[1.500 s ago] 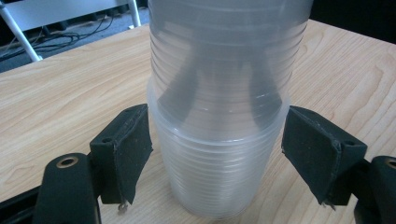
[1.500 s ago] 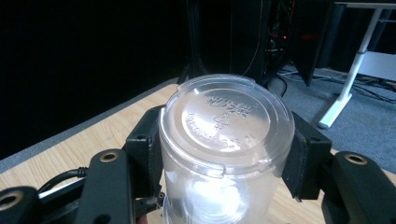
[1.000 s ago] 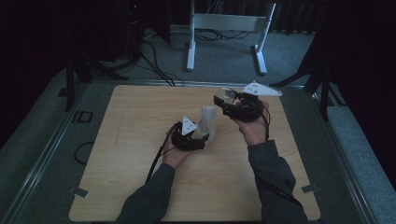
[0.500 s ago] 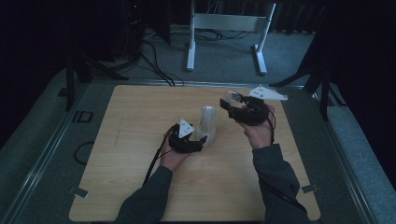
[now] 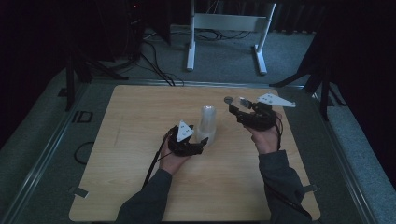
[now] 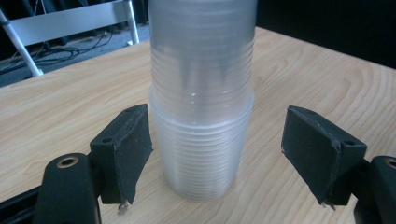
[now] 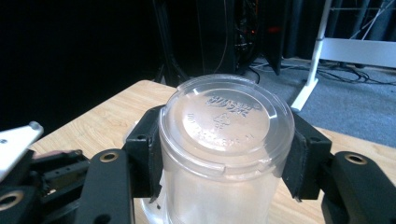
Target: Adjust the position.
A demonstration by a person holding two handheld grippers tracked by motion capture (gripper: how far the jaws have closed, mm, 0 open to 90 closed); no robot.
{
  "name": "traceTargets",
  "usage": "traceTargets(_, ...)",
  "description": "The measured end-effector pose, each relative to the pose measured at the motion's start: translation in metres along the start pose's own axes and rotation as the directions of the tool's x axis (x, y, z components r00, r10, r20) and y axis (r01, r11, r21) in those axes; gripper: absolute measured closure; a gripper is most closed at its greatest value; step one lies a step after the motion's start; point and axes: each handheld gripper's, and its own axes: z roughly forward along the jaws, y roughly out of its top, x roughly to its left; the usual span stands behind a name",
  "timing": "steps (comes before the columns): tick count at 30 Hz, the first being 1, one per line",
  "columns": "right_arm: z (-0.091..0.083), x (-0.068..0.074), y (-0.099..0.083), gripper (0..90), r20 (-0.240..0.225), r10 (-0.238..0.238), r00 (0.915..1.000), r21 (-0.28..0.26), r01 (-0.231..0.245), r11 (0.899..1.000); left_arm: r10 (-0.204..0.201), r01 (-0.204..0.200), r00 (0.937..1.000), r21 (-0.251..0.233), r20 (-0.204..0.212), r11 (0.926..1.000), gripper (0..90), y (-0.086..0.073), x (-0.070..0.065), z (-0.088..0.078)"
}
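The stack of clear plastic cups [image 5: 207, 125] stands upside down near the middle of the table [image 5: 135, 116], and one more inverted clear cup [image 7: 226, 121] is carried just to its right, so the stacking is judged to be well along, with this cup not yet set on top. The left gripper [image 6: 219, 140] is placed around the stack's lower part with its jaws apart, one pad just beside the wall and the other clear of it. The jaws of the right gripper [image 7: 224, 149] are clamped on the carried cup near its base.
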Motion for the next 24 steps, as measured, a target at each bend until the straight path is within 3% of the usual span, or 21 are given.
traceTargets(11, -0.003, -0.006, -0.021, 40.8, 0.014, 0.036, 0.9993, 0.024, -0.036, 0.999, 0.022, -0.022, 0.9996, -0.033, 0.019, 0.9992, 24.0, 0.006, -0.01, -0.01)
traceTargets(12, -0.003, -0.007, -0.03, 40.8, 0.015, 0.045, 0.9989, 0.035, -0.045, 0.998, 0.029, -0.028, 0.9992, -0.039, 0.027, 0.9989, 24.0, 0.007, -0.013, -0.011)
traceTargets(18, -0.004, -0.009, -0.045, 40.7, 0.005, 0.088, 0.9961, 0.051, -0.088, 0.995, 0.047, -0.045, 0.9976, -0.044, 0.051, 0.998, 23.9, 0.012, -0.021, -0.012)
traceTargets(24, -0.006, -0.011, -0.052, 40.7, 0.007, 0.104, 0.9945, 0.054, -0.105, 0.993, 0.066, -0.063, 0.9958, -0.05, 0.063, 0.9967, 24.0, 0.016, -0.027, -0.012)
